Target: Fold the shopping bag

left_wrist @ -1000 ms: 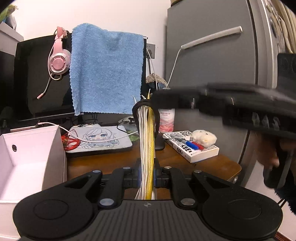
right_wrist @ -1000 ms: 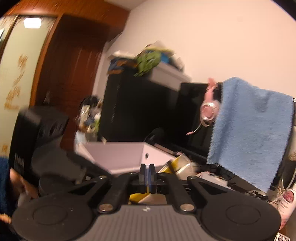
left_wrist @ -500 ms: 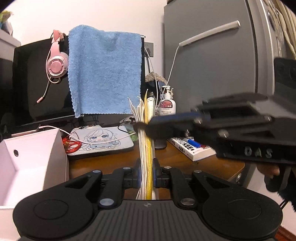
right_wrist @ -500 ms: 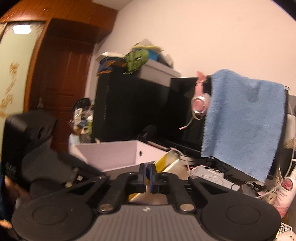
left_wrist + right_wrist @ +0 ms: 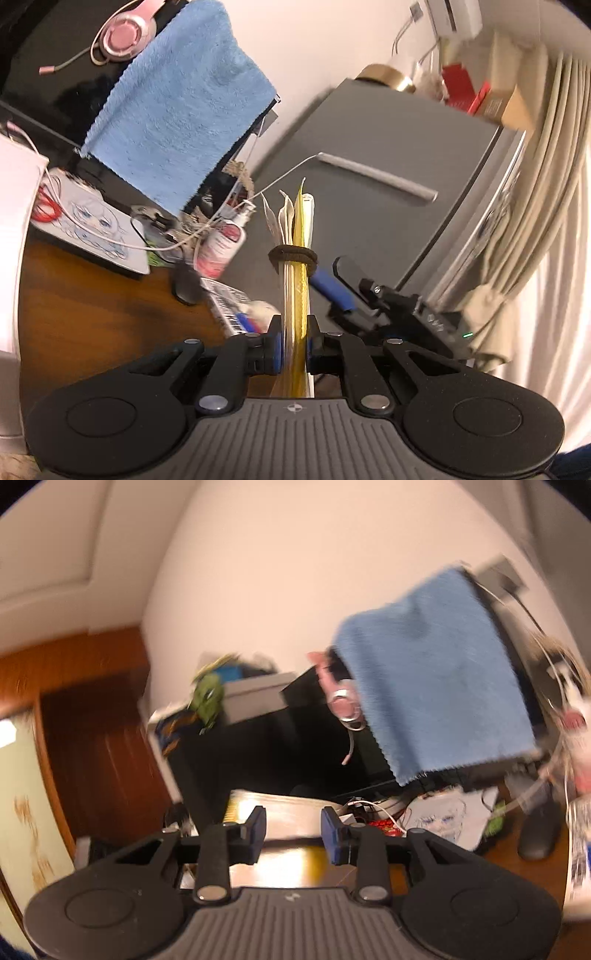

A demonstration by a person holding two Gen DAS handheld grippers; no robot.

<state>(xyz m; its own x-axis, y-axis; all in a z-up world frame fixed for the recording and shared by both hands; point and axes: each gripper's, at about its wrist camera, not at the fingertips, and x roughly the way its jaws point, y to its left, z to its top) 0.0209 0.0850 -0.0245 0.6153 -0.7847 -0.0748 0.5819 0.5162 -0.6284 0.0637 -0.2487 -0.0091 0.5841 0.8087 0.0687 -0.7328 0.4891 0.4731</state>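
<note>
In the left wrist view, the left gripper [image 5: 294, 349] was clamped on a flattened, folded shopping bag of white and yellow thin plastic sheets [image 5: 295, 295], which stood on edge between the blue pads and rose straight ahead of the camera. A dark brown elastic band [image 5: 293, 254] circled the bundle partway up, and above it the loose sheet ends fanned apart. Just right of the bag sat the right gripper [image 5: 332, 291], one blue-padded finger close beside the band; whether it touched could not be told. Behind were a wooden desk [image 5: 92, 288], a blue terry towel [image 5: 177, 110] draped over a dark monitor, and a grey fridge [image 5: 388, 155].

In the right wrist view, which was blurred, the right gripper [image 5: 293, 829] had its jaws spreading apart, with nothing pressed between the pads; a pale and yellow smear beyond them was probably the bag, though that was uncertain.

By my judgement the bag would be very light, limp and slippery, its layers prone to sliding and springing open. The safest hold looked to be low on the compressed stack, below the band, across all layers at once.
</note>
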